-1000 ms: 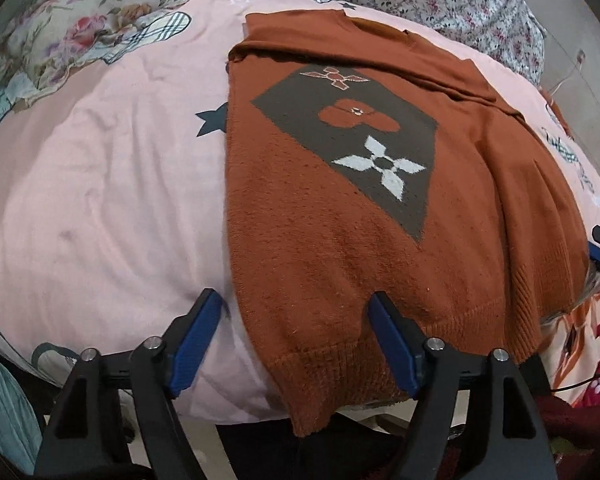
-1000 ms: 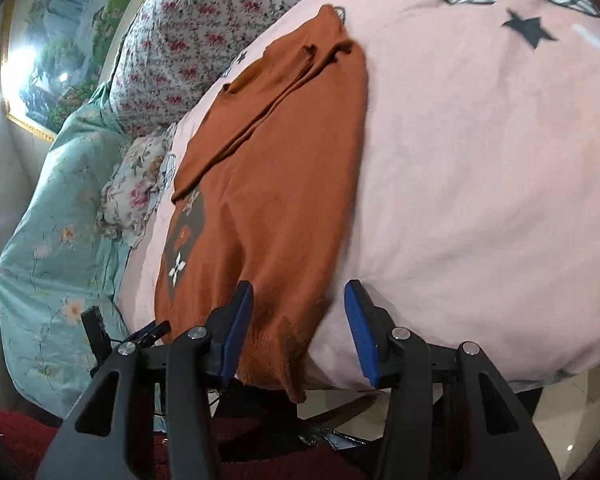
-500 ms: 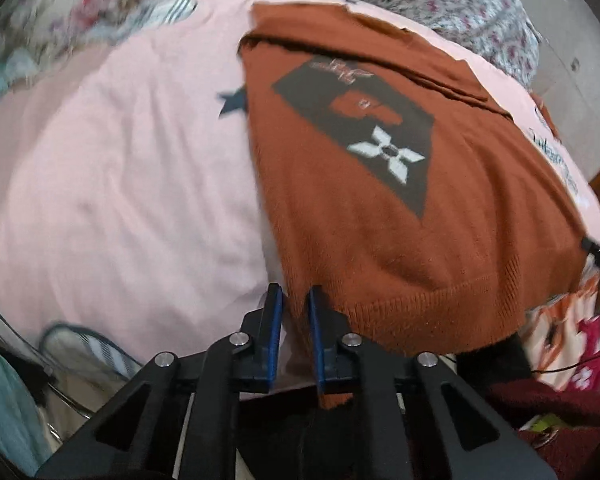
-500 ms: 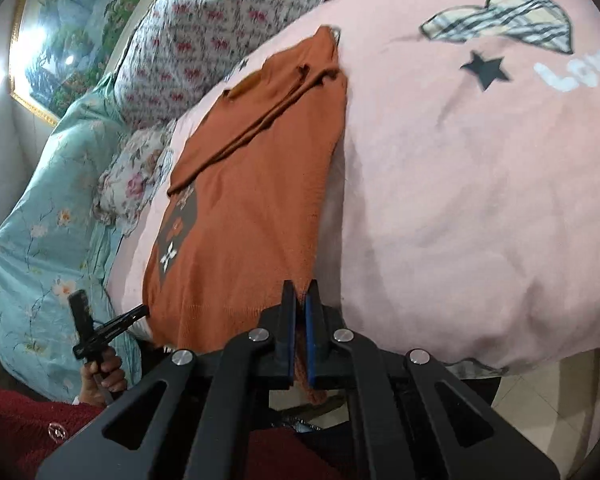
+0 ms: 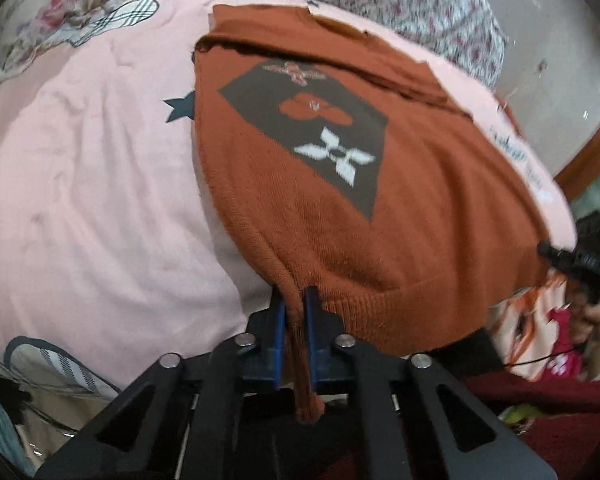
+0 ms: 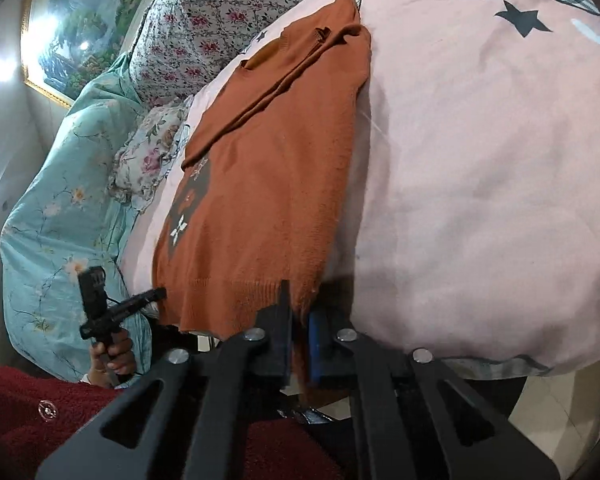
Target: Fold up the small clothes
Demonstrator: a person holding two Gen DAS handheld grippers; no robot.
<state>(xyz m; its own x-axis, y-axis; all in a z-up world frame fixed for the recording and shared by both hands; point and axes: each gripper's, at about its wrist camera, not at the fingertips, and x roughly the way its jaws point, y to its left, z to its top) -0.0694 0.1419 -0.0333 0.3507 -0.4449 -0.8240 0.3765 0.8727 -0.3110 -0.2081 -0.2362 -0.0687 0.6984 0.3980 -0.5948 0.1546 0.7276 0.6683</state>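
Observation:
A rust-orange knitted sweater (image 5: pixel 400 216) with a dark diamond patch and a white flower lies on a pink bedspread (image 5: pixel 92 208), sleeves folded across its top. It also shows in the right wrist view (image 6: pixel 268 184). My left gripper (image 5: pixel 294 304) is shut on the sweater's bottom-left hem corner, a bunch of knit hanging between the blue pads. My right gripper (image 6: pixel 298 312) is shut on the bottom-right hem corner. Both corners are lifted slightly off the bed edge.
Floral pillows (image 6: pixel 220 12) and a turquoise quilt (image 6: pixel 60 208) lie at the bed's head and far side. The bedspread (image 6: pixel 480 160) spreads wide beside the sweater. The other gripper shows at the edge of each view (image 5: pixel 580 260), (image 6: pixel 112 308). Tiled floor (image 6: pixel 560 420) lies below the bed edge.
Both grippers went from open astride the hem to shut on its two corners, and have since raised the hem, pulling the sweater's lower edge taut.

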